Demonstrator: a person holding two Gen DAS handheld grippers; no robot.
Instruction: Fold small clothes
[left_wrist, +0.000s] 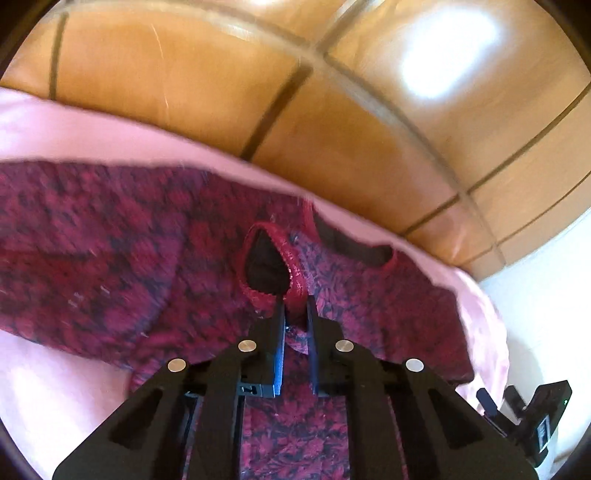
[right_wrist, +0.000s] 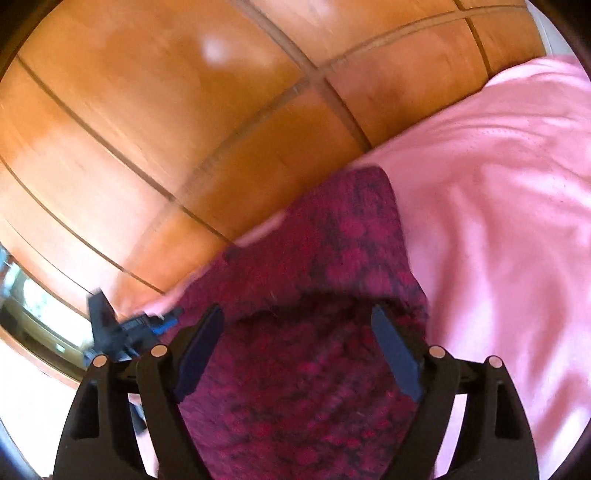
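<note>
The little knitted top (left_wrist: 122, 251) lies on a pink sheet (left_wrist: 55, 122), spread from about 9 o'clock across to 4 o'clock in the left wrist view. It is soft and fuzzy, dark red with black speckles. Its armhole has a bright red ribbed edge (left_wrist: 291, 273) that makes a loop shape, dark inside.

The left gripper (left_wrist: 295, 306) has its two fingers squeezed together on that red edge, right in the middle of its view. So it has hold of the top there.

In the right wrist view, the same fuzzy cloth runs from 6 o'clock up toward 12 o'clock, with a rounded end near the middle. One layer seems to lie over another, with a dark shadow line across it, so a first fold may be made. The right gripper (right_wrist: 299, 347) has its fingers wide apart, with cloth below them but nothing pinched.

The top does not look like a neat small bundle yet, so most of the folding is likely still to do.

The sheet is smooth and a bit shiny, with gentle wrinkles. Past it, from 10 to 2 o'clock, stand shiny orange-brown wooden panels (left_wrist: 166, 85) with dark lines between them.
</note>
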